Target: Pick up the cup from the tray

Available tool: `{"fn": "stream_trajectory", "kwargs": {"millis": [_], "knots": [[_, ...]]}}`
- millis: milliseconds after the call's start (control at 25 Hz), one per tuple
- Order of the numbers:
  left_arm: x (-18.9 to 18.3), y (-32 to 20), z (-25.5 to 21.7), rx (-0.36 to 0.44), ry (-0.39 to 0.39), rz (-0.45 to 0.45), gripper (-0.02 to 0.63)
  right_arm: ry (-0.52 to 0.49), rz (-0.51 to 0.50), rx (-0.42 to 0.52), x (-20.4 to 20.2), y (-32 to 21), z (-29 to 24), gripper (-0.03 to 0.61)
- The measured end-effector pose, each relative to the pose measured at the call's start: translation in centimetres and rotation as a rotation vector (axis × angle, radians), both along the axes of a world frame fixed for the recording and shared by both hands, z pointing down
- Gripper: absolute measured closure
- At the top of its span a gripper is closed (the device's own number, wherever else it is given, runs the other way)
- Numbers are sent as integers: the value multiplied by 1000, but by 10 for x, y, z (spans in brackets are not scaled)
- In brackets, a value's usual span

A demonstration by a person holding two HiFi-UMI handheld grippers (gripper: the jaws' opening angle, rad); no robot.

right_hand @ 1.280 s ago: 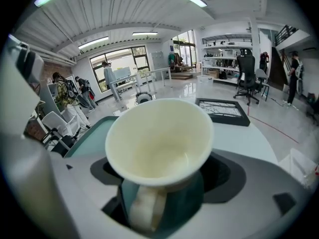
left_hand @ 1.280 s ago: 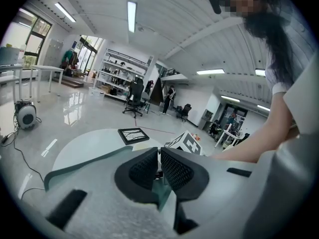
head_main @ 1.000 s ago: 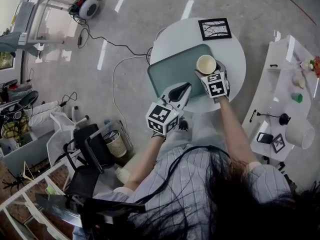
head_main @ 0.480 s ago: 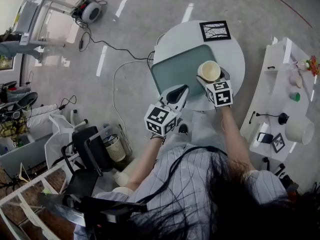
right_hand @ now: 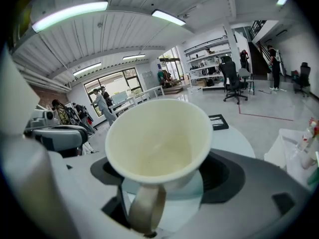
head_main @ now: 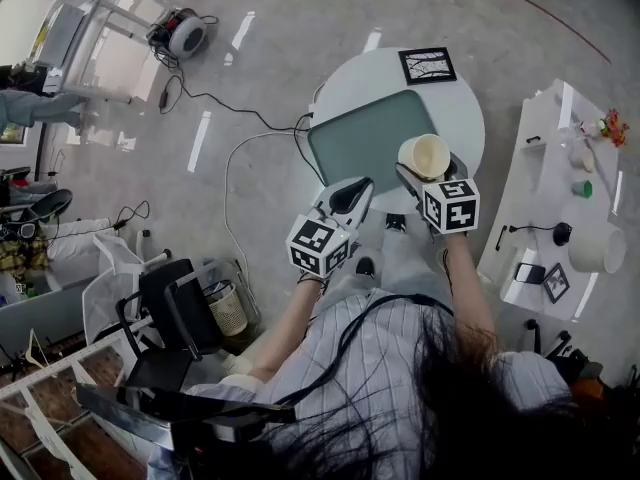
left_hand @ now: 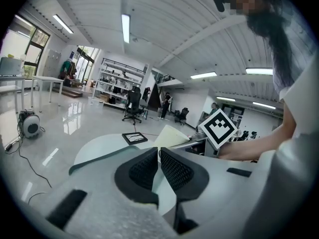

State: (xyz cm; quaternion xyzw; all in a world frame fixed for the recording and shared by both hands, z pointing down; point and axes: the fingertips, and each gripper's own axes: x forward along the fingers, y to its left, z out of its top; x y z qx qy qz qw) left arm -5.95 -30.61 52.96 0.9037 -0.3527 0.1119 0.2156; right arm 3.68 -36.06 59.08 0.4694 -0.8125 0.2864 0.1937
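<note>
cream cup [right_hand: 158, 143] pinched in right tool [right_hand: 162, 180], its base hidden; left tool [left_hand: 159, 153] pressed together.

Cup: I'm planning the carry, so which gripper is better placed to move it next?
Right. The right gripper is shut on the cup; the left gripper is shut, empty, and apart from the cup.

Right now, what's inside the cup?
Nothing. The right gripper view looks straight into the cup, and its cream inside is bare down to the bottom. Only the inner wall just below the near rim is covered by that rim.
</note>
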Motion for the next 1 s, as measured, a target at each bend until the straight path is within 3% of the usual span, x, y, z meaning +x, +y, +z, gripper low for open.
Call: {"fn": "stream_trajectory", "kwargs": {"millis": [1000], "knots": [[-63,156,-12,41,31,37,600,-56,63,74,-61,177,-61,173]]}}
